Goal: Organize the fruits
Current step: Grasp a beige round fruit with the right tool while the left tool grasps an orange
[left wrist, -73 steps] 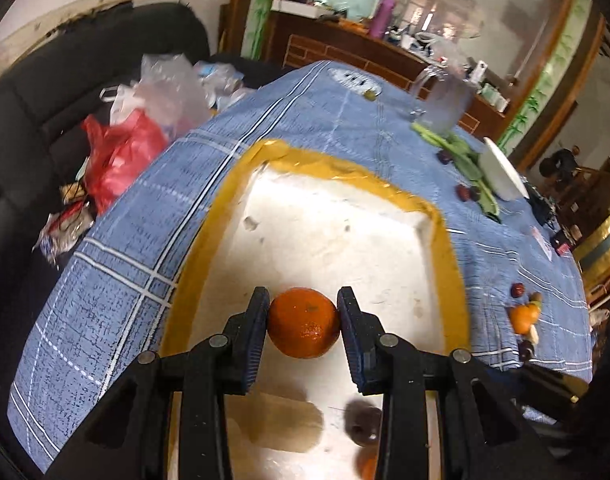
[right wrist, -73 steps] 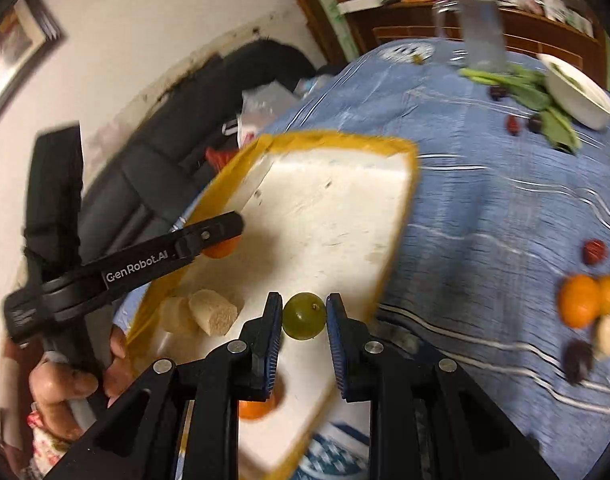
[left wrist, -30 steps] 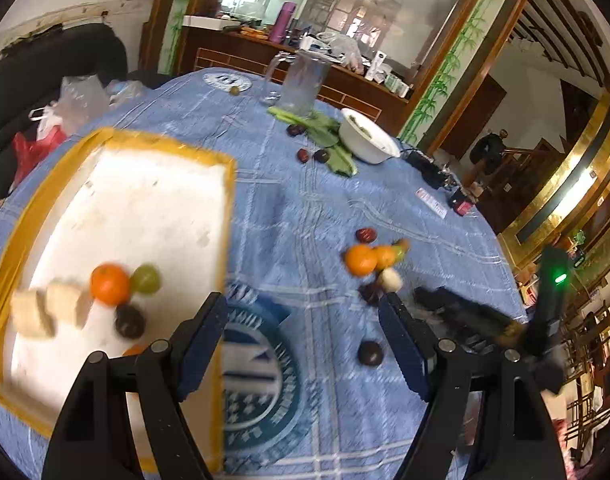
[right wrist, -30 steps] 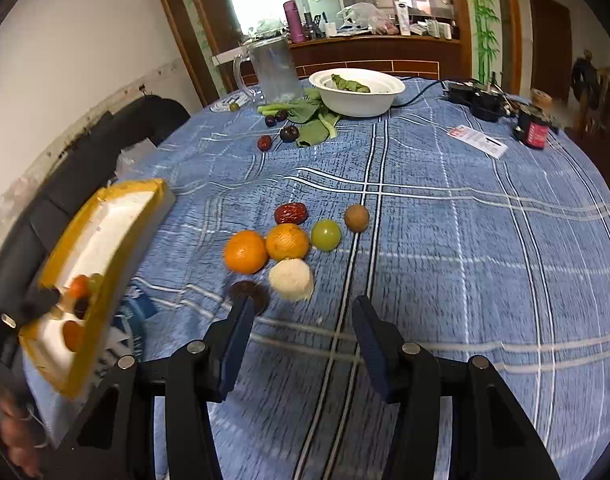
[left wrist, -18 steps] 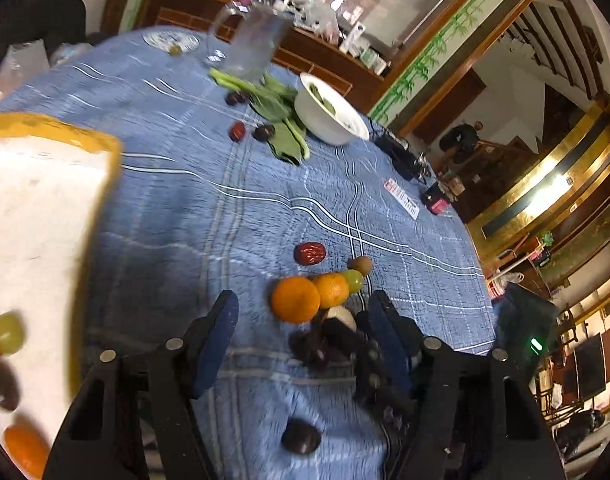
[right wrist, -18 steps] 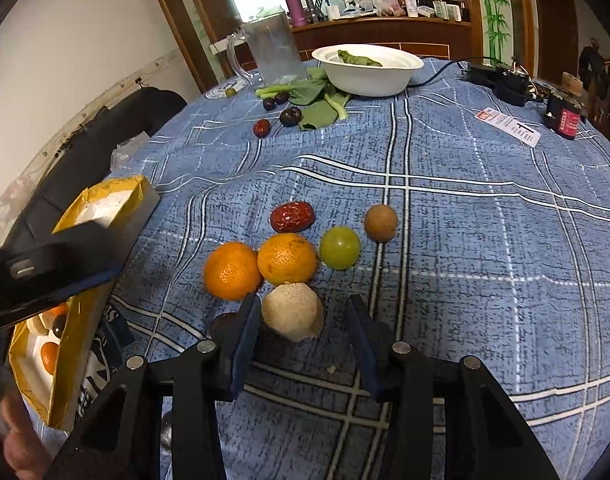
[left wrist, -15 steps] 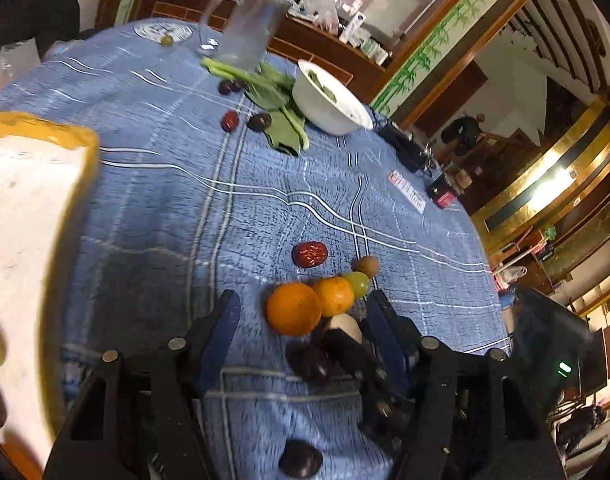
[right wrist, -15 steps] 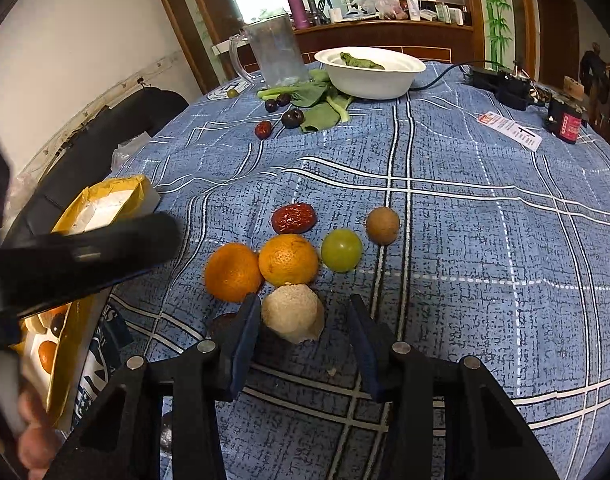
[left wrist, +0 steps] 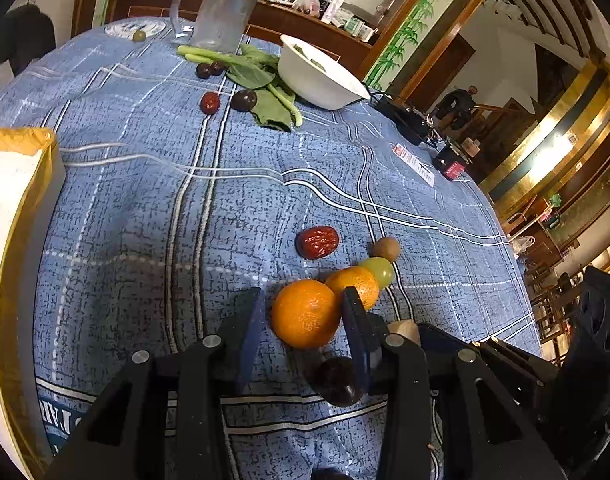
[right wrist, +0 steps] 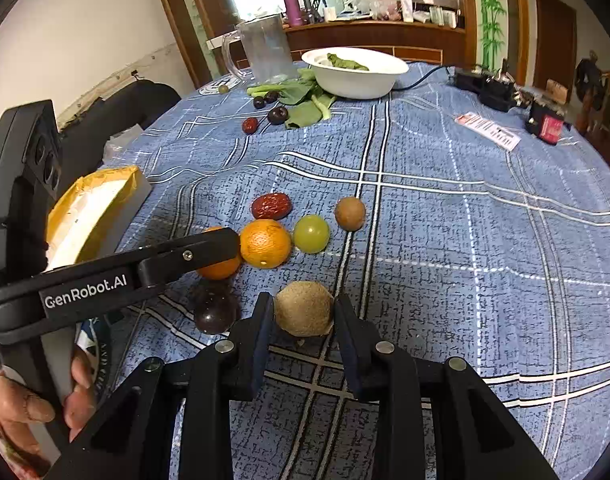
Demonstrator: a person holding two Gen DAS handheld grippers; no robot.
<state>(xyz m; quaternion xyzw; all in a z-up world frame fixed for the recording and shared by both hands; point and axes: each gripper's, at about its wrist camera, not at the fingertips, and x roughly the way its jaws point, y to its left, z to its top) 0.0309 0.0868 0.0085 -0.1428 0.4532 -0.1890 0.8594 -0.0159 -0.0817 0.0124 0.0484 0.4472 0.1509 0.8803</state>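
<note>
While both grippers sit low over the tablecloth, we count two oranges, one red date, one green grape and two dark plums nearby. Our left gripper is spread around the near orange. Our right gripper is spread around a tan fruit. Only the right view shows our left hand; both show the tray.
</note>
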